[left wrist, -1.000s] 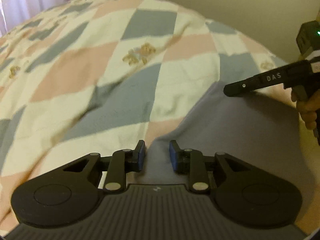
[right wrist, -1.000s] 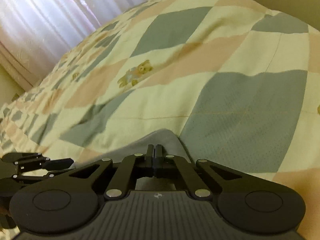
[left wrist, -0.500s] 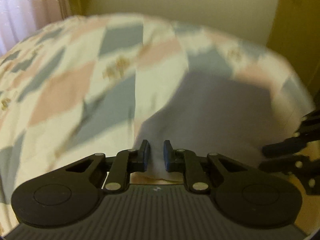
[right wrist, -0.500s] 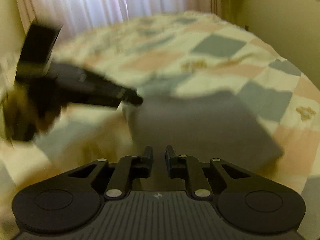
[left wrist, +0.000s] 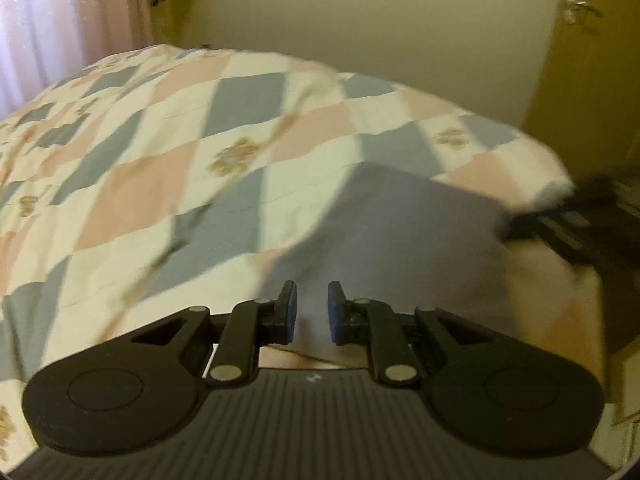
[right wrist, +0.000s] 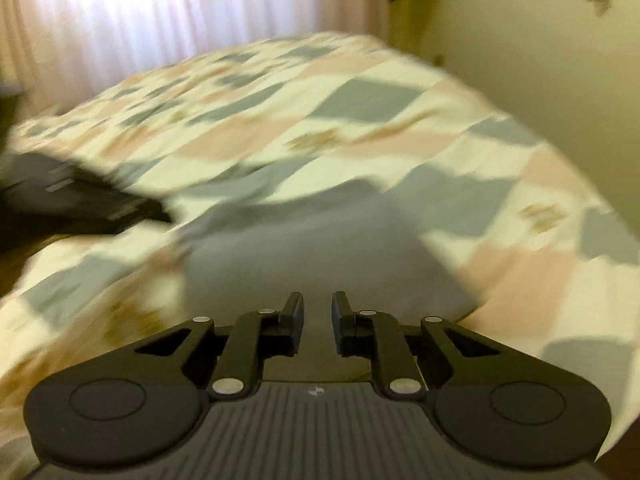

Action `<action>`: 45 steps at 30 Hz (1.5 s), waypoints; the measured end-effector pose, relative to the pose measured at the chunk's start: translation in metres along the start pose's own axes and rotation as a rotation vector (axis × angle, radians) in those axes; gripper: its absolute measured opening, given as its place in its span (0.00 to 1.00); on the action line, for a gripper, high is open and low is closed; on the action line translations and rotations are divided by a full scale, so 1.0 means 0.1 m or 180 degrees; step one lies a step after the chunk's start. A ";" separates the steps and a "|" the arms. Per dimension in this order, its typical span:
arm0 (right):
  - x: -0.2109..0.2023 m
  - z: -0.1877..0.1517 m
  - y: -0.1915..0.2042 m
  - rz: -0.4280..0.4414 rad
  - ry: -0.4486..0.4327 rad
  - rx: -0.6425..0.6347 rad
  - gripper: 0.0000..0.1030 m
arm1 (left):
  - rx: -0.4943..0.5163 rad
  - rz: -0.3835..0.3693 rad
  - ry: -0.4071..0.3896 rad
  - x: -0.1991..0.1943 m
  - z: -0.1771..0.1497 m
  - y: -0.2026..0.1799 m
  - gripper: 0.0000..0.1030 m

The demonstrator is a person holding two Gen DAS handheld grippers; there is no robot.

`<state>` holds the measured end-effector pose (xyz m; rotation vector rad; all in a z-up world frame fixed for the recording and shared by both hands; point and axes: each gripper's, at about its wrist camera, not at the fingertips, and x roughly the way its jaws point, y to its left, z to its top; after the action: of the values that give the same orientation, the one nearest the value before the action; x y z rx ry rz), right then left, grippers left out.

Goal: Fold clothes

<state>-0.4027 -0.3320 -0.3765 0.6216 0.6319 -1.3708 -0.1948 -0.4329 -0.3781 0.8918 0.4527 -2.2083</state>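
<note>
A grey garment (left wrist: 400, 232) lies folded flat in a rough rectangle on the patchwork quilt (left wrist: 160, 184). My left gripper (left wrist: 312, 312) hovers above its near edge, the jaws a narrow gap apart with nothing pinched between the blue pads. In the right wrist view the same garment (right wrist: 312, 248) spreads ahead of my right gripper (right wrist: 318, 320), which is also slightly open and empty. Each gripper shows as a dark blur in the other's view: the right gripper (left wrist: 580, 220) at the garment's right side, the left gripper (right wrist: 80, 196) at its left.
The quilt (right wrist: 360, 96) covers a bed that drops away at the near and right edges. A pale wall (left wrist: 360, 20) stands behind the bed, pink curtains (right wrist: 140, 12) at the far side, and a yellowish door (left wrist: 592, 80) to the right.
The right jaws, shut over the garment's edge a second ago, have parted. The left jaws have narrowed. Both grippers have pulled back and upward, so more of the garment shows.
</note>
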 end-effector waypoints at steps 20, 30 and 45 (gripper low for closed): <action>0.94 0.78 -0.83 0.0948 -0.0090 -0.0900 0.15 | -0.0737 0.0751 0.0056 0.49 0.32 -0.35 0.13; 1.69 0.90 -1.05 0.1175 0.0310 -0.0834 0.16 | -0.1848 0.1043 0.0231 0.98 0.29 0.15 0.11; 1.15 0.42 -1.18 0.1386 0.0530 -0.1147 0.17 | -0.1785 0.1292 0.0834 0.65 0.12 -0.80 0.15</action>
<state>-0.5074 -0.4527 -0.4353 0.5433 0.8011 -0.7805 -0.2912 -0.4149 -0.4116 0.8664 0.8770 -1.4880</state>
